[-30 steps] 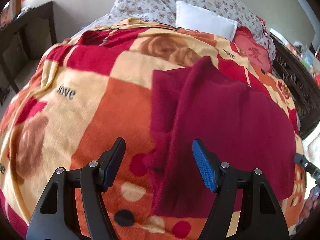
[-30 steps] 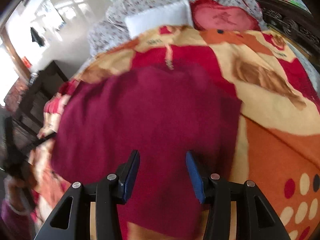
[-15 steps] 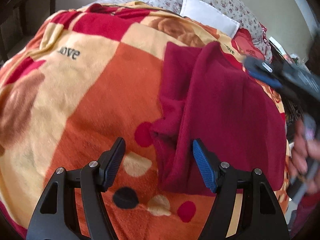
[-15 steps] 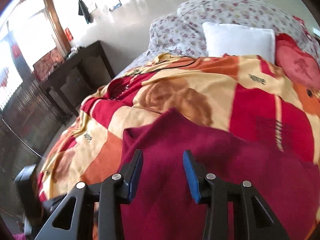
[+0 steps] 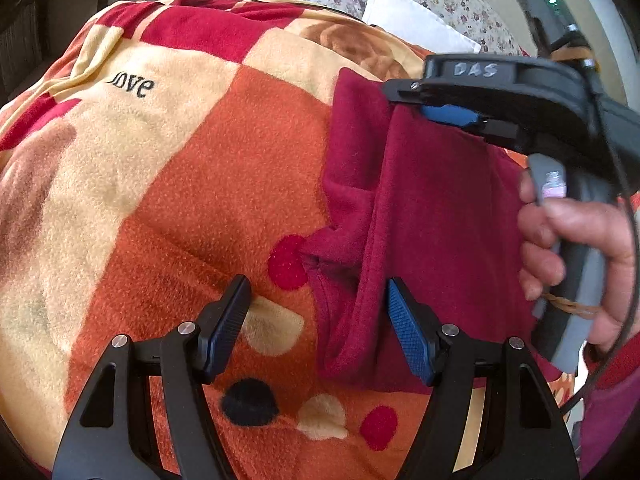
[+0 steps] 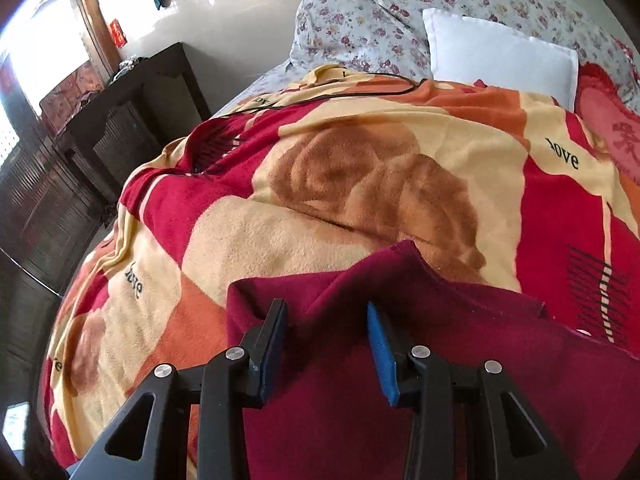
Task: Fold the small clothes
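Folding this garment point(image 5: 432, 216) well depends on catching both ends of its left edge at once. It is a maroon fleece piece lying on the blanket point(image 5: 200, 184) that covers the bed, toward the bed's right side in the left wrist view, with its left edge already doubled over into a long loose flap.

On the left, the left tool point(image 5: 318, 324) hovers low with its jaws wide and nothing between them. They straddle the near end of the flap, one finger over the bare blanket and the other over the cloth. My judgement is that it should drop straight down and close on the doubled edge only, taking both layers but none of the blanket's pile beneath.

To the right, the right tool point(image 5: 450, 114) reaches over the far end of the same edge, gripped by the person's hand point(image 5: 572, 252). In its own view its jaws stand moderately open, empty, just above the garment's far corner point(image 6: 256, 292). It should pinch that corner close to the fold line.

Fleece tends to cling to fleece, so dragging would likely pull the blanket up and wrinkle the garment. Better to lift both ends a little together, keep the edge taut between the tools, carry it across to the right, and lay it down evenly so the edges match.

A black cable point(image 6: 340, 92) lies near the bed's head, well apart from the work.
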The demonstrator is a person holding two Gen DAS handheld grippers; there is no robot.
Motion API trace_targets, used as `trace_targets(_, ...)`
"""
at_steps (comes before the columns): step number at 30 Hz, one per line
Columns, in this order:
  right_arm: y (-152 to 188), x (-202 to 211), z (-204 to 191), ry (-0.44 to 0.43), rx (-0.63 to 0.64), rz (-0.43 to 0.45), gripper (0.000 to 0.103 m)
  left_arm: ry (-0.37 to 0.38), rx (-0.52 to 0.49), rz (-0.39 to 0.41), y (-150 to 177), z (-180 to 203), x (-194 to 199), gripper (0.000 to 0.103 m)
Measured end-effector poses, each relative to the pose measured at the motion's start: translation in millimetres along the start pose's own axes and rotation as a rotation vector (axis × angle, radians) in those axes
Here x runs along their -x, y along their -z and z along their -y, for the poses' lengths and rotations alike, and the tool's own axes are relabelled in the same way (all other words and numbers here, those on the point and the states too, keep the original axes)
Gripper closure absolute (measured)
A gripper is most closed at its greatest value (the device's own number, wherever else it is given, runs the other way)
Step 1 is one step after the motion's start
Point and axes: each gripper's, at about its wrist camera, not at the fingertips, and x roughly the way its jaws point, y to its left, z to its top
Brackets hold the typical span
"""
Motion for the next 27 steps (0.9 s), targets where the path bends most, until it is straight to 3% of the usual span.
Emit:
trace_targets(2,-0.4,8.7,2.6,-0.04,-0.028,-0.007,0.061,0.0,-0.003,0.003,-0.4,-0.7,-0.3,0.033)
trace_targets(5,1.4,18.6,2.6,-0.033,-0.051,-0.019,0.042,-0.002,-0.003,0.013,2.2,-0.8,-1.2,0.033)
trace_targets(7,2.5,22.2,-1.4,-0.033,-0.037,-0.02,0.038,-0.003,-0.001,0.019,3.8,-0.4,-1.1,0.032)
trace_targets(13,-0.3,12.3,-11.5,-0.014,-0.019,-0.055,0.037,0.005,0.008,0.012,6.9,-1.6,1.2,0.032)
trace_targets(27,5.8,38.7,-6.8,-0.038,-0.017,-0.011,0.037,0.017,0.029,0.014,13.6,-3.3,12.8,0.032)
